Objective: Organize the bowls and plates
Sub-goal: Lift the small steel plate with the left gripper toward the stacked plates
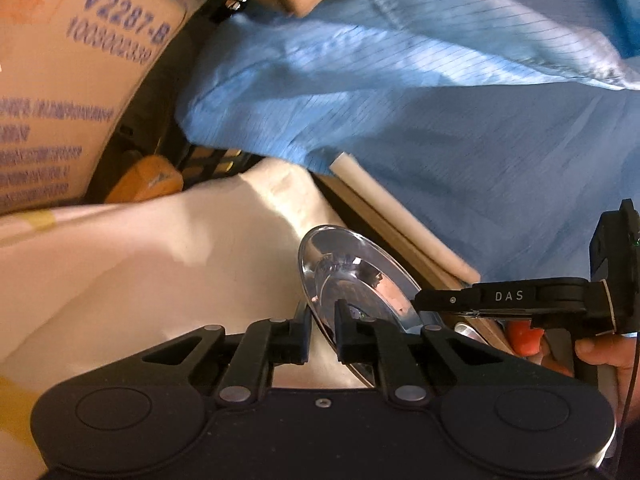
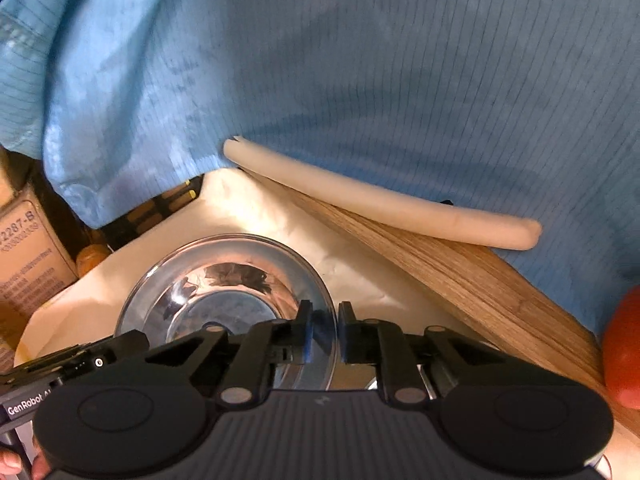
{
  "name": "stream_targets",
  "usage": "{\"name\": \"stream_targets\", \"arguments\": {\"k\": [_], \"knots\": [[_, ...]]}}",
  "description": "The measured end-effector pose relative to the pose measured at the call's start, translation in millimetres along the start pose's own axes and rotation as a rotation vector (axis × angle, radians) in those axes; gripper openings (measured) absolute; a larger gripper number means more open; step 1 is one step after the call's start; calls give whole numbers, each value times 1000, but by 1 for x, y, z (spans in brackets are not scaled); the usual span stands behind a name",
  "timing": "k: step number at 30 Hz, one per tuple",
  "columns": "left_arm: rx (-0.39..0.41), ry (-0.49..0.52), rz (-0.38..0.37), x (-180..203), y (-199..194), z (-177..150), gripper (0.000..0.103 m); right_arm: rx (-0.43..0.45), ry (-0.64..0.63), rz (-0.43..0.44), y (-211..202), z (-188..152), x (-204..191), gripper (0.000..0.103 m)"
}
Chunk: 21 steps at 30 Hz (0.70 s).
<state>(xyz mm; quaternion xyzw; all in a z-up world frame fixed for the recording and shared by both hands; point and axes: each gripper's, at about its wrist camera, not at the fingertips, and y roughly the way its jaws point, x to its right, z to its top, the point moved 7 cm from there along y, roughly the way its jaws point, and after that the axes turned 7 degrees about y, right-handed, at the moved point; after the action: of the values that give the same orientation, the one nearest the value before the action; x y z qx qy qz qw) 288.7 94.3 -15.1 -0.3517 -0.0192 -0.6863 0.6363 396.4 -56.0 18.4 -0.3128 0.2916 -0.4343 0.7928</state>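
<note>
Both grippers pinched the shiny bowl (image 2: 224,300) low in the frame, the left gripper (image 1: 322,330) and right gripper (image 2: 323,334) on opposite rims, probably to carry it steady.

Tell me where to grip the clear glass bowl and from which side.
Take the glass bowl by its thin rim, one finger inside and one outside the wall. Both tools do so now: the right tool on the near edge, the left tool on the opposite edge.
</note>
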Motion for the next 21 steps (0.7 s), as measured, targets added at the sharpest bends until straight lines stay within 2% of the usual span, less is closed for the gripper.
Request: {"name": "stream_targets", "arguments": {"k": [11,21], "knots": [[38,30,-37,28,-35,4,12,45,28,16,-46,-22,2,14],[1,70,-86,59,-56,-18,11,70,88,-6,-95,-62,18,14]]}}
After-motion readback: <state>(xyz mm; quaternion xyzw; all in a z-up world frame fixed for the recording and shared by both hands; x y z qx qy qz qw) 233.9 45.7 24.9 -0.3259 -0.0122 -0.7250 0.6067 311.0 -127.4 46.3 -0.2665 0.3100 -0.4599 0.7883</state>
